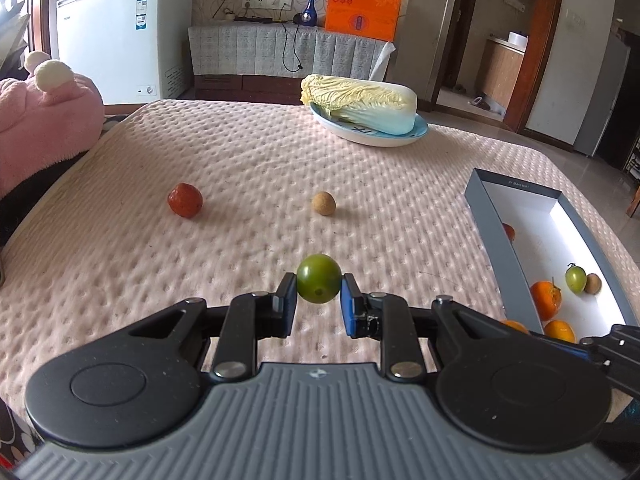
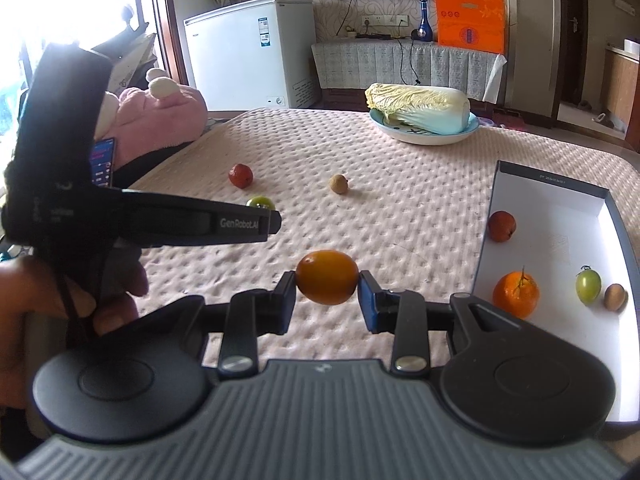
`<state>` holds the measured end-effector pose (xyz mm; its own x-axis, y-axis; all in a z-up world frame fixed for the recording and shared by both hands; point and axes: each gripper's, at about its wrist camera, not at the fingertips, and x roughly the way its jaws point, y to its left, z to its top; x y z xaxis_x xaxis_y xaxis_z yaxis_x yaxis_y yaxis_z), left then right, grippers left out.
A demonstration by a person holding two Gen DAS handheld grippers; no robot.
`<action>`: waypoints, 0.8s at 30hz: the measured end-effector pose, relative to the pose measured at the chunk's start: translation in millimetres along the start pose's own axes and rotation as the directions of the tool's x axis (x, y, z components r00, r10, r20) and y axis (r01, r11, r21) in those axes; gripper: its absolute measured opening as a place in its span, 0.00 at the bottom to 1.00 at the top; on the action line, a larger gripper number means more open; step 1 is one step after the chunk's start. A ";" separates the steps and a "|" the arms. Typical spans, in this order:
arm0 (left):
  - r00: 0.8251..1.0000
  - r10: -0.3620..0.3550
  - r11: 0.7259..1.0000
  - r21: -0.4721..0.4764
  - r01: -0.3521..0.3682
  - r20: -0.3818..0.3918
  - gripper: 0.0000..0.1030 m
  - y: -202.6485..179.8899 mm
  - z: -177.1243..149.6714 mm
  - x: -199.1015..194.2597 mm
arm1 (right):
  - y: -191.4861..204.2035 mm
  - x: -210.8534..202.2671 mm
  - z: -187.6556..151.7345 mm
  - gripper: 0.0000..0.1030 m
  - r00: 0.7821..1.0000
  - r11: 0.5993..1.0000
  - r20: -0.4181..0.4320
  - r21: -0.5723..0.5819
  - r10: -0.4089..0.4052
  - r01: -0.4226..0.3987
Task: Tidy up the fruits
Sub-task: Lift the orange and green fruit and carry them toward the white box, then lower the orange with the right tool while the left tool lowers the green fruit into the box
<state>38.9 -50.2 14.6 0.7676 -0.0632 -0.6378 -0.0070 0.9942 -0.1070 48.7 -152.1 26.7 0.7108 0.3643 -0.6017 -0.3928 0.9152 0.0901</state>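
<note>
A: What have I got in each claw?
B: My left gripper [image 1: 319,294] pinches a green fruit [image 1: 319,278]; my right gripper [image 2: 327,292] clamps a small orange fruit [image 2: 327,277], both lifted off the pink cover [image 1: 240,168]

A: And further out?
B: The grey box [image 2: 560,216] to my right holds a tangerine [image 2: 515,294]; beyond lie a red fruit [image 1: 185,200], a brown one [image 1: 323,202], then the cabbage [image 1: 360,102] on its plate [image 1: 360,136]

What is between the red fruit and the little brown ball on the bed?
Nothing: in both wrist views only bare pink bedspread lies between the red fruit and the brown ball.
</note>
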 end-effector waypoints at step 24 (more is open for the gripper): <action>0.999 -0.034 0.999 0.004 0.034 -0.003 0.26 -22.1 10.4 19.5 | -13.6 -6.5 1.1 0.35 1.000 1.000 0.015 -0.010 0.009 -0.009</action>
<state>60.7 -72.4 12.5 0.7654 -0.0972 -0.6362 0.0219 0.9919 -0.1253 50.1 -166.7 30.3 0.7161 0.3753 -0.5886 -0.4048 0.9102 0.0879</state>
